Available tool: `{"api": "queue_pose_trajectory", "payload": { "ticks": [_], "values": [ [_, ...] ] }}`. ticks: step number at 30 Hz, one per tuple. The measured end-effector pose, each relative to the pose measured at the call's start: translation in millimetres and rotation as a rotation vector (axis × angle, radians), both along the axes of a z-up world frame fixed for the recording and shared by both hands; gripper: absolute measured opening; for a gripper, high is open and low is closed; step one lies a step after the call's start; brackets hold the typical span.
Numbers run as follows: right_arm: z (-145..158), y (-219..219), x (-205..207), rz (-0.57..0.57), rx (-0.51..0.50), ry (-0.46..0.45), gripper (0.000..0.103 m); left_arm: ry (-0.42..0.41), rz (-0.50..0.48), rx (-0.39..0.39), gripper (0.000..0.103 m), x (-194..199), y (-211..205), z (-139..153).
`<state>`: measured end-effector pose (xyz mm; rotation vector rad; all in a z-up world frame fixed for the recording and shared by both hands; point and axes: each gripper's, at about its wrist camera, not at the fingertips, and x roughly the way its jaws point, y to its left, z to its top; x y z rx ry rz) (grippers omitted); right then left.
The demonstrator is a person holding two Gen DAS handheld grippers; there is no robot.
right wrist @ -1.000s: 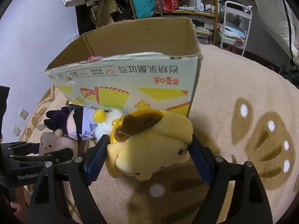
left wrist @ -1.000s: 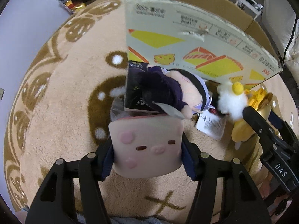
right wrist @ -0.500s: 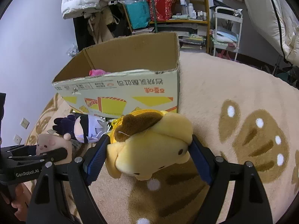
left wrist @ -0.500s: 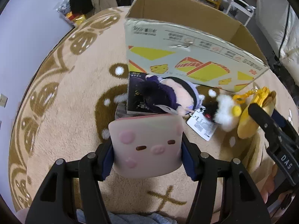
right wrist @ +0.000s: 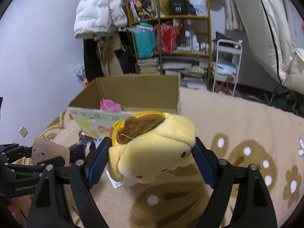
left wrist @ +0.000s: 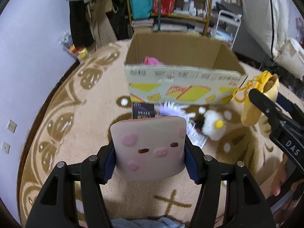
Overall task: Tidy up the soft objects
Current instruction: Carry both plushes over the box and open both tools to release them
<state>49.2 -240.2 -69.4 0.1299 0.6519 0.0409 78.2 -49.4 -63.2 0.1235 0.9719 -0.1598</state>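
Observation:
My left gripper [left wrist: 150, 163] is shut on a pink square plush with a face [left wrist: 150, 148], held above the rug. My right gripper [right wrist: 150, 159] is shut on a yellow dog plush with a brown cap [right wrist: 152, 148]; it also shows at the right of the left wrist view [left wrist: 262, 98]. An open cardboard box [left wrist: 180, 81] stands ahead on the rug, with a pink soft thing [left wrist: 152, 60] inside. A white fluffy toy [left wrist: 212, 125] and a purple-haired doll [left wrist: 171, 110] lie in front of the box.
A beige patterned rug [right wrist: 237, 125] covers the floor. A cluttered shelf [right wrist: 171, 38], hanging coats and a white trolley [right wrist: 226, 64] stand behind the box. A paper tag [left wrist: 195, 138] and a dark card [left wrist: 142, 111] lie by the toys.
Both grippers have risen with their plush toys and tilted up; the box's open top and the room behind now show. The doll is mostly hidden behind the pink plush.

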Motion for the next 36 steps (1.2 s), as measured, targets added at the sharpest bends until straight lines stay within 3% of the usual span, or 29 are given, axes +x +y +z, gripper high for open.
{"api": "queue_pose_trajectory", "payload": {
  "ticks": [10, 17, 28, 36],
  "values": [
    [24.3, -7.3, -3.7, -0.024, 0.030, -0.121, 0.088, -0.217, -0.028, -0.003, 0.061, 0.8, -2.9, 35.4],
    [36.0, -16.1, 3.8, -0.039, 0.056, -0.186, 0.088, -0.356, -0.014, -0.045, 0.061, 21.3, -5.2, 60.8],
    [41.9, -19.9, 26.1, -0.027, 0.064, -0.245, 0.088, -0.405, -0.035, -0.038, 0.061, 63.2, -12.9, 74.9],
    [39.0, -17.2, 50.8, -0.008, 0.079, -0.262, 0.088, -0.437, -0.032, -0.024, 0.061, 84.2, -16.3, 64.5]
  ]
}}
